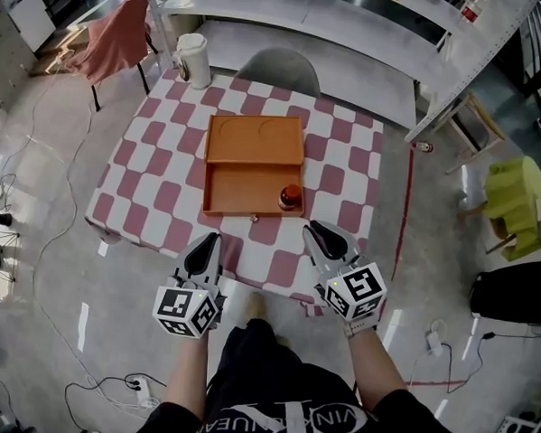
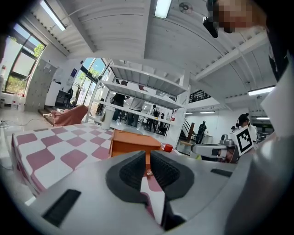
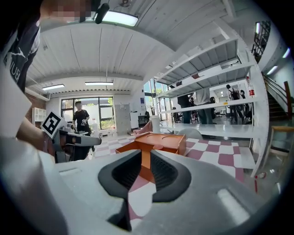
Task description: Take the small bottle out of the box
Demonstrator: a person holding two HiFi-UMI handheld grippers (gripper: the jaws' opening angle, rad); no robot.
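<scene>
head view: orange box (image 1: 253,160) sits at frame centre on the checkered worktop (image 1: 158,201). small bottle (image 1: 291,197) stands inside the box, in its lower right corner. left tool (image 1: 211,242), lower centre-left: jaws drawn together to a thin slit, empty. right tool (image 1: 313,231), just below the bottle: jaws slightly apart, empty.
</scene>
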